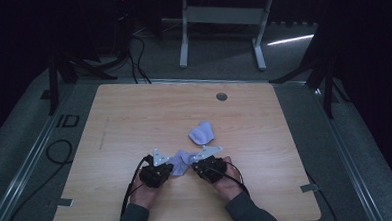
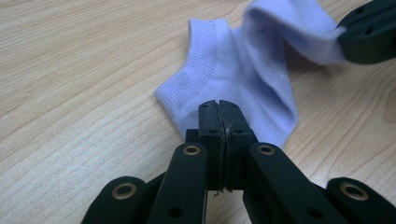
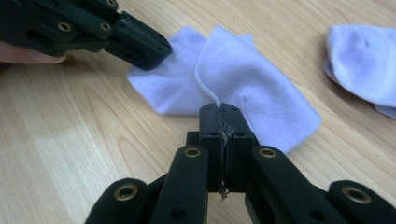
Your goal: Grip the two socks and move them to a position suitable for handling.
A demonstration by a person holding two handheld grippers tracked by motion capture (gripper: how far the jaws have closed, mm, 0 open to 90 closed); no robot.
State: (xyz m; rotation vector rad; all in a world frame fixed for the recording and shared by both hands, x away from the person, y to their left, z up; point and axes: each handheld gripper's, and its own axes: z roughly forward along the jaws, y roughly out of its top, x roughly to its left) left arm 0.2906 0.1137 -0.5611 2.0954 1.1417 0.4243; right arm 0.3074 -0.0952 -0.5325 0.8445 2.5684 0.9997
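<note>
A pale lilac sock (image 1: 182, 158) lies crumpled on the wooden table (image 1: 134, 123), stretched between my two grippers near the front edge. My left gripper (image 1: 172, 167) is shut on the sock's left end; in the left gripper view the jaws (image 2: 219, 109) meet on the fabric of the sock (image 2: 243, 70). At the sock's right end my right gripper (image 1: 192, 164) is also shut, and the right gripper view shows its jaws (image 3: 219, 112) pinching a fold of the sock (image 3: 243, 79). Both hands rest low on the table.
A second lilac sock (image 1: 202, 132) lies bunched just beyond the grippers, and it is at the right edge of the right gripper view (image 3: 364, 70). A round grommet (image 1: 221, 96) sits near the table's far edge. Dark stands and a white frame (image 1: 220, 19) surround the table.
</note>
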